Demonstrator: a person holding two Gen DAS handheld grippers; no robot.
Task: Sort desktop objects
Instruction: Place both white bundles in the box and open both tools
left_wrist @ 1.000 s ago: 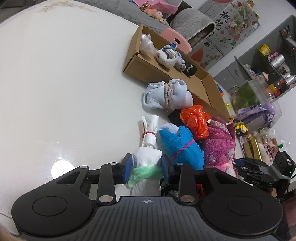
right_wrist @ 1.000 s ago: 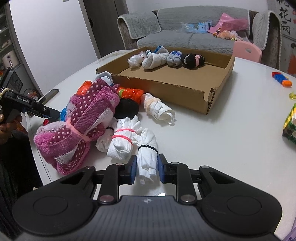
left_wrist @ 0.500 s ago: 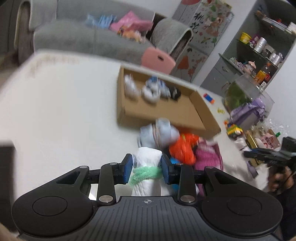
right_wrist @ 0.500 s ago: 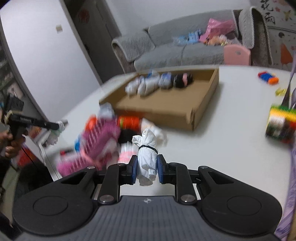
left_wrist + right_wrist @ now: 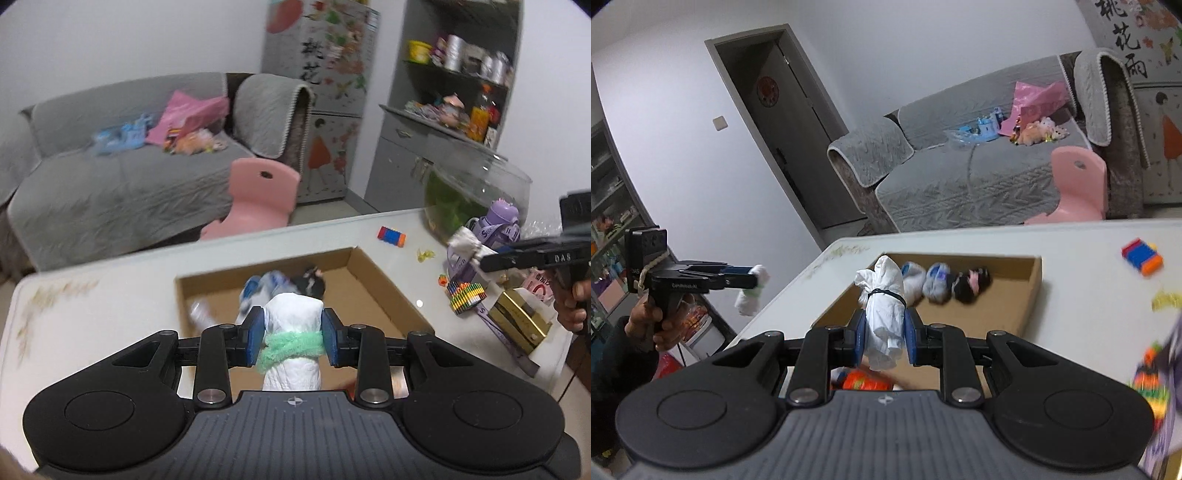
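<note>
My left gripper (image 5: 292, 334) is shut on a white cloth bundle with a green band (image 5: 293, 325), held in the air above the cardboard box (image 5: 391, 295). My right gripper (image 5: 884, 334) is shut on a white cloth bundle with a black band (image 5: 882, 314), also raised over the near side of the cardboard box (image 5: 1032, 284). Several rolled bundles (image 5: 934, 282) lie in a row along the box's far wall. In the right wrist view the left gripper (image 5: 753, 282) shows at the left with its bundle hanging from it.
An orange bundle (image 5: 862, 382) lies on the table below my right gripper. Toy bricks (image 5: 391, 236), a striped block (image 5: 465, 297), a gold box (image 5: 521, 319), a purple bottle (image 5: 498, 221) and a glass fishbowl (image 5: 476, 188) crowd the table's right side. A pink chair (image 5: 258, 195) stands beyond the table.
Both grippers have lifted their white bundles off the table pile and carried them up over the cardboard box. The left gripper has rolled to level.
</note>
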